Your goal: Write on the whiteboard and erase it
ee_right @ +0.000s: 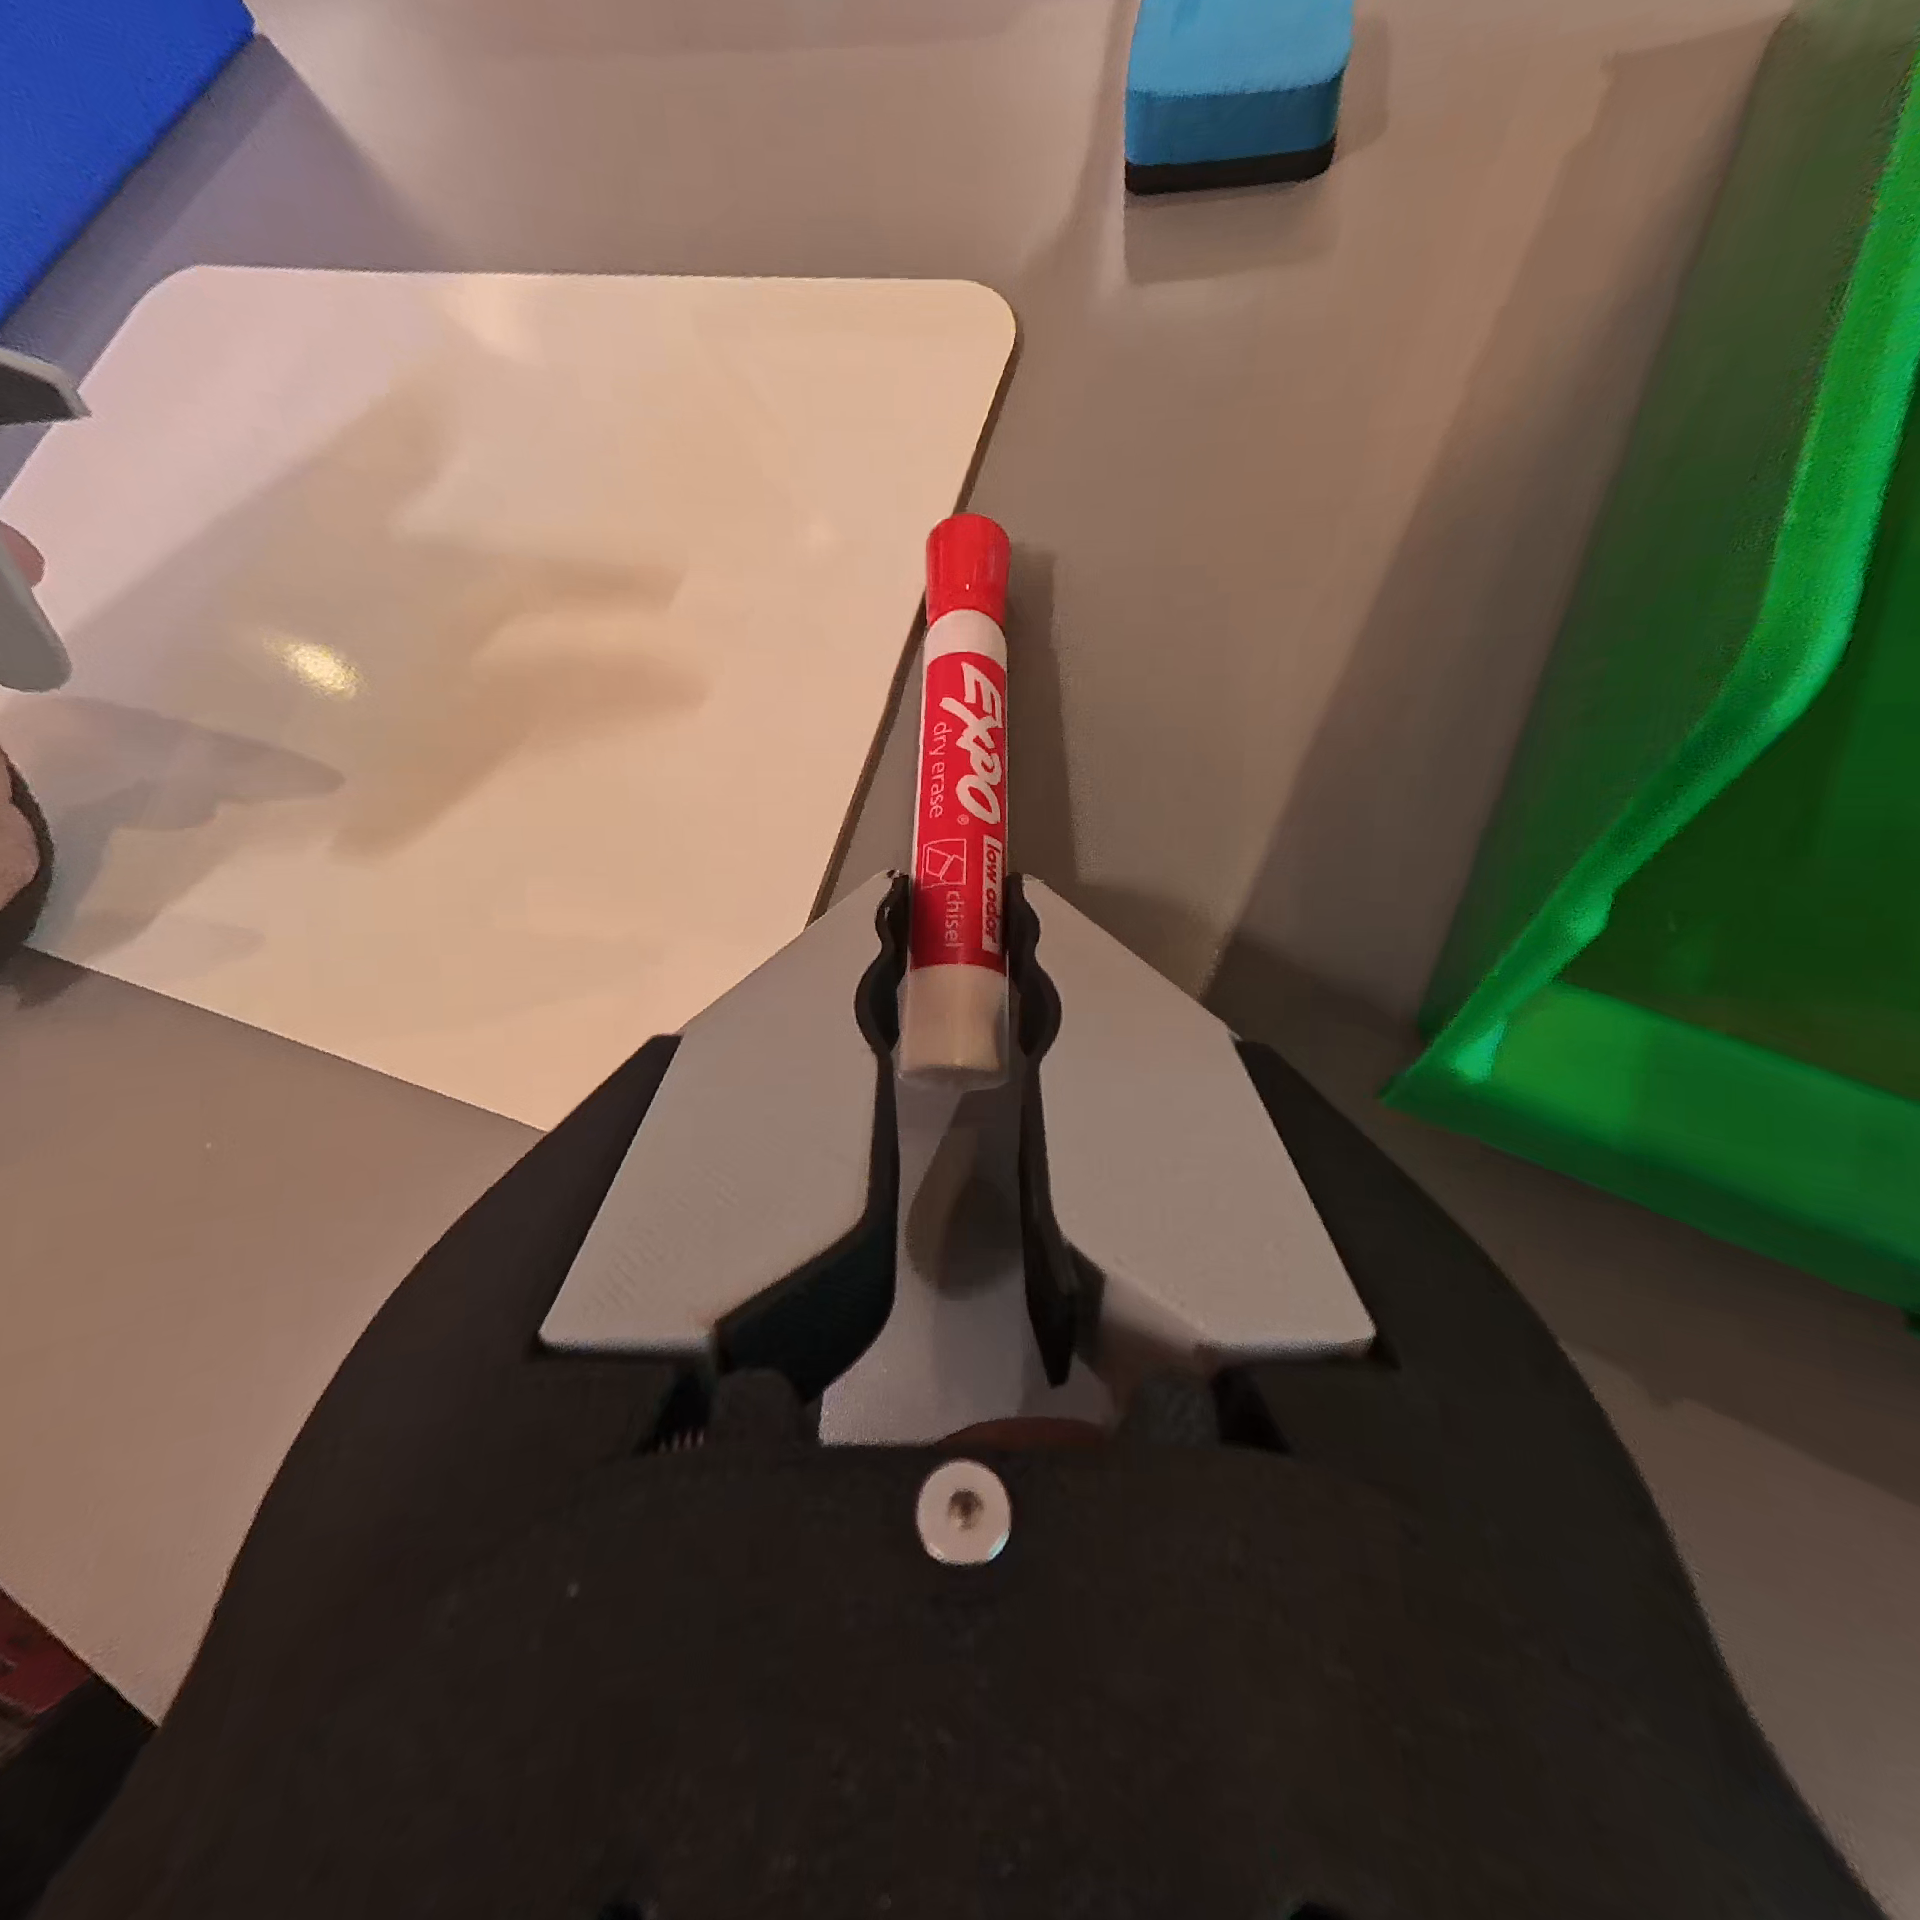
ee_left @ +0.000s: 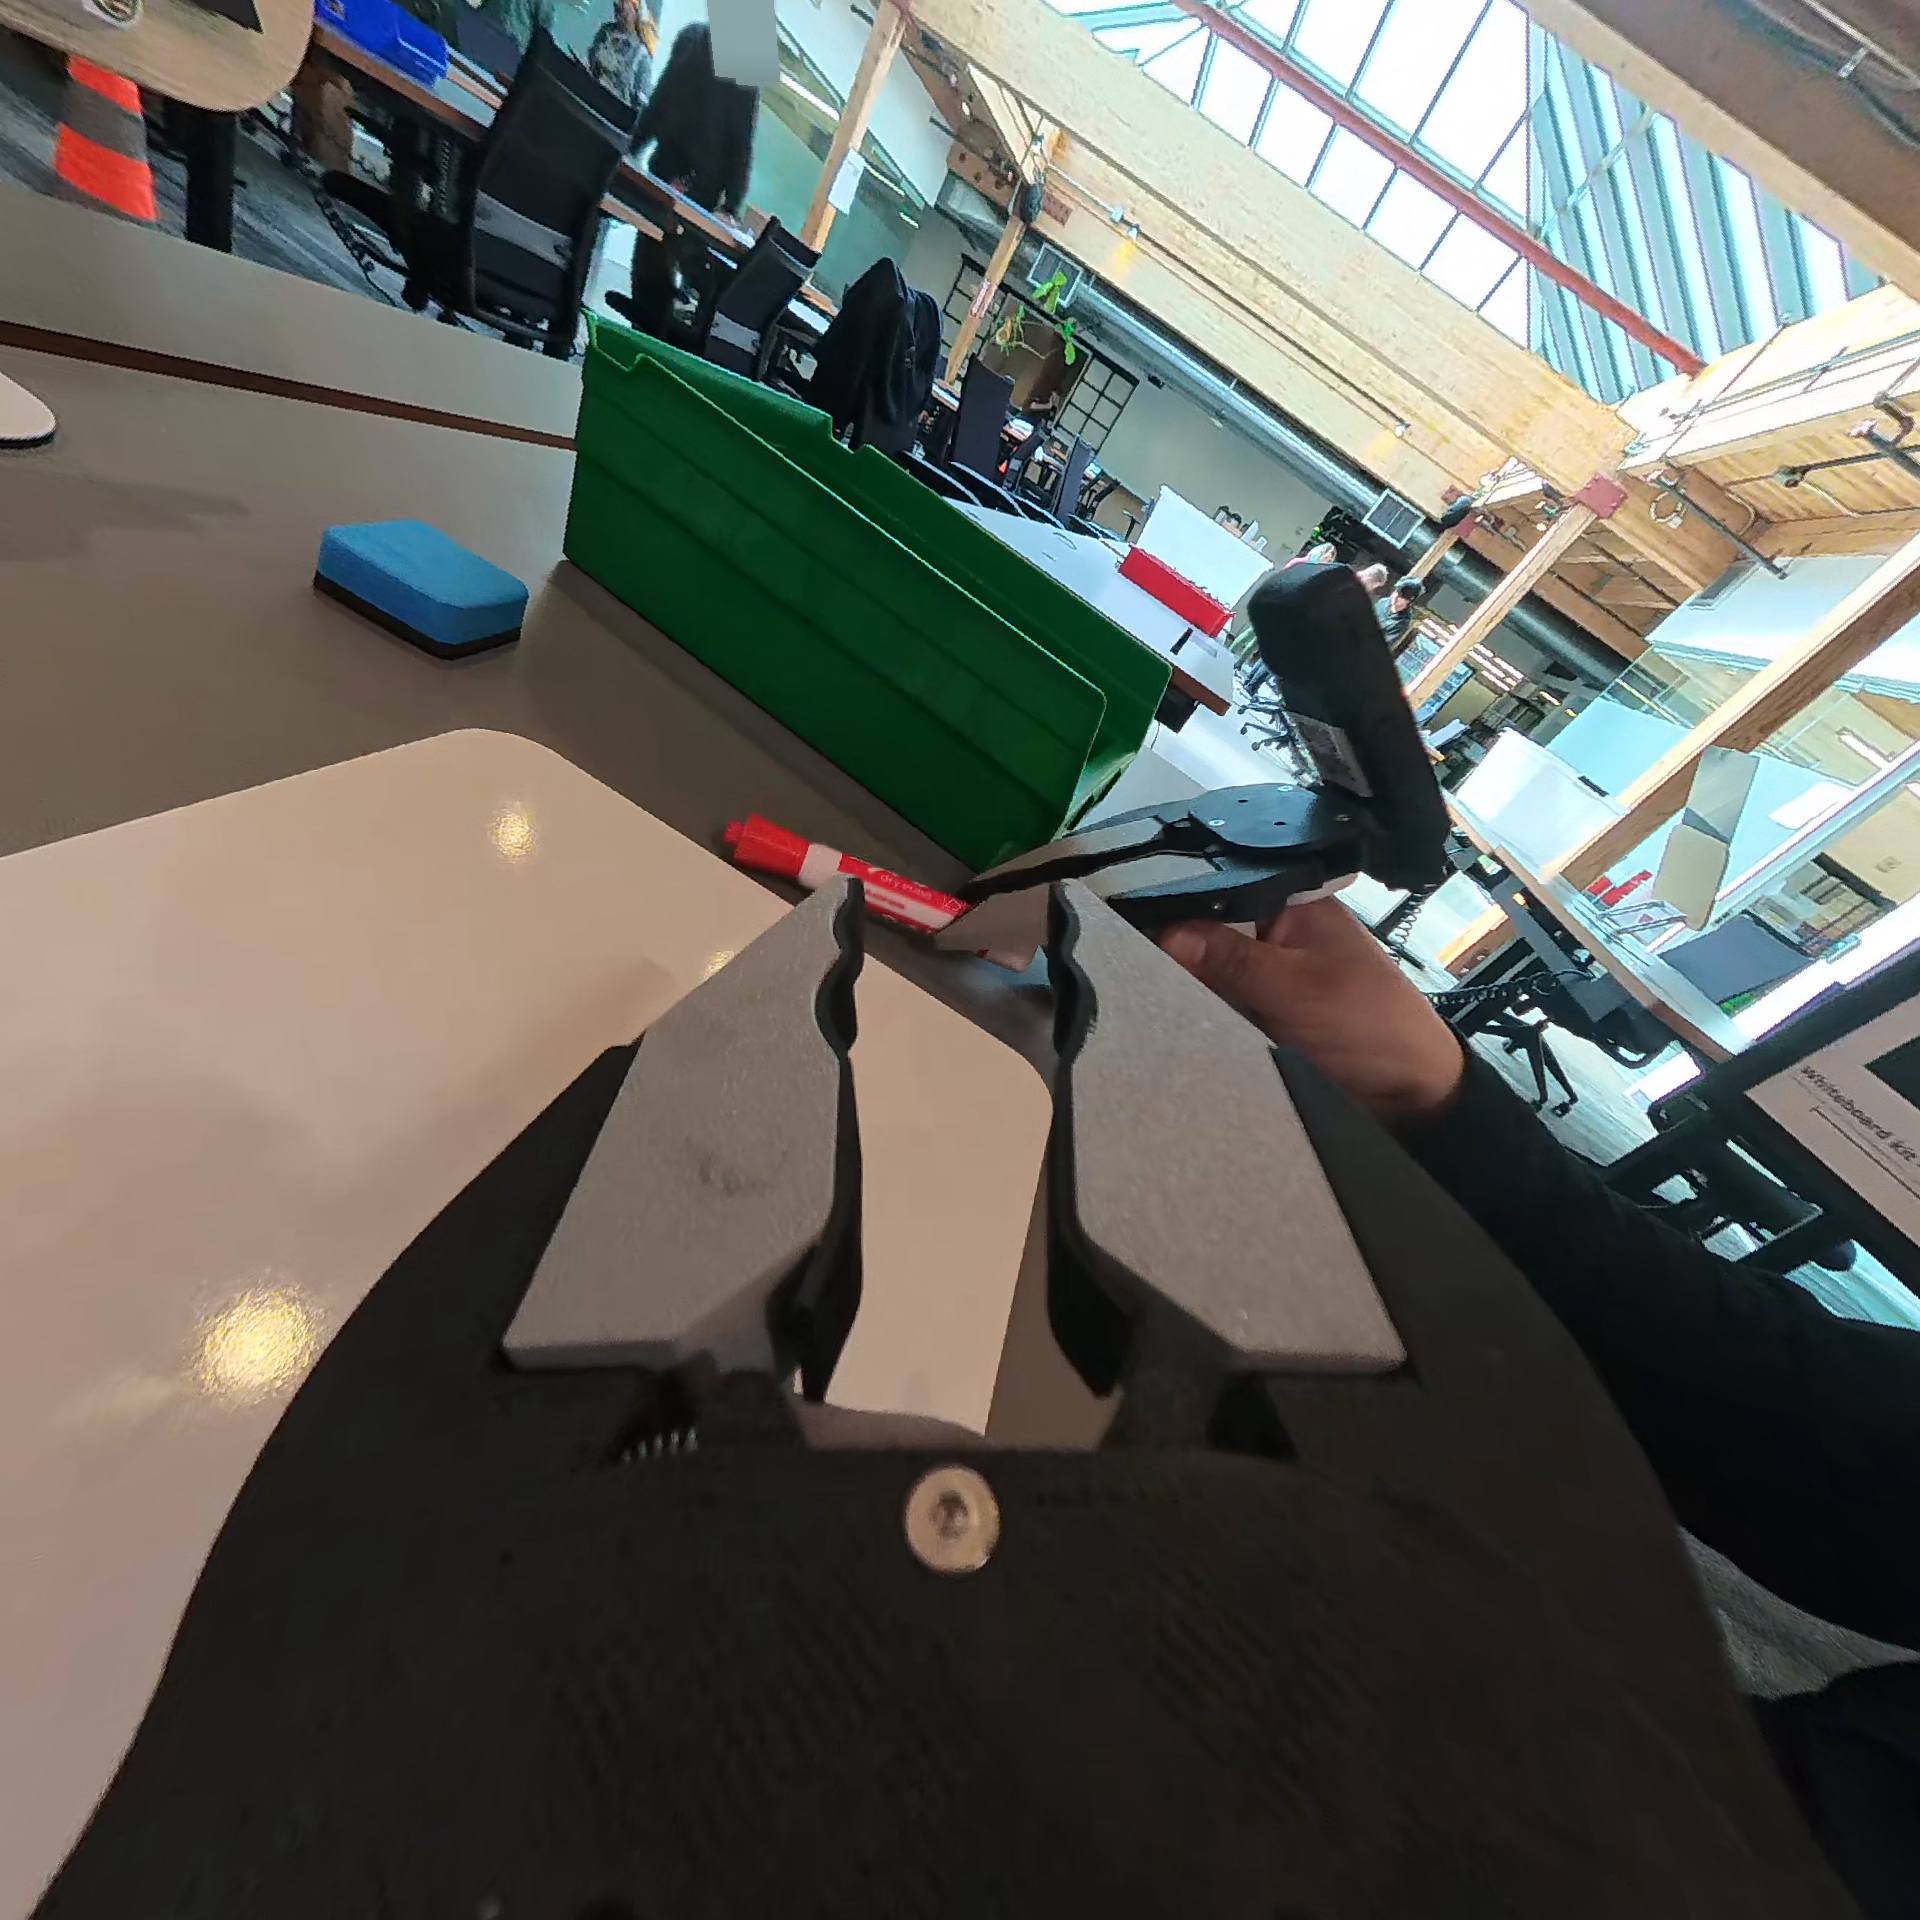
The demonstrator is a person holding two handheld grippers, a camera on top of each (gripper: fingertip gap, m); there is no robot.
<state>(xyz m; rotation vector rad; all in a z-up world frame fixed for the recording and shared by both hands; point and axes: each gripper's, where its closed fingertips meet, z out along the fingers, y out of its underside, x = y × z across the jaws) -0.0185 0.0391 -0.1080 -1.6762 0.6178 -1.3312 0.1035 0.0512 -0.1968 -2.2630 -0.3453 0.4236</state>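
you worked at a grey-brown table (ee_left: 208, 644) with a dark seam running across it, and the glossy whiteboard (ee_right: 499, 644) lay flat on it with rounded corners, its face blank and catching soft ceiling glare. your right gripper (ee_right: 954, 914) had its fingers closed in around the white tail end of the red marker (ee_right: 961, 748), the fingertips flanking the barrel with no gap to speak of; the marker lay along the table just beside the board's right edge, cap still on and pointing away from you (whether it was lifted off the surface or resting on it could not be told). your left gripper (ee_left: 951, 914) hung low over the near corner of the board, its fingers parted by a moderate gap with nothing between them. the blue eraser (ee_left: 421, 587) with its black felt base sat on the table beyond the board, well apart from both grippers. a green plastic bin (ee_left: 831, 623) stood to the right of the marker, close by. behind the table the room opened into a large workspace: long desks with black office chairs (ee_left: 540, 177), an orange and grey traffic cone (ee_left: 104, 135) on the floor, wooden beams and posts, and a sloped skylight (ee_left: 1455, 135) letting in daylight, with a few people standing at a distance.
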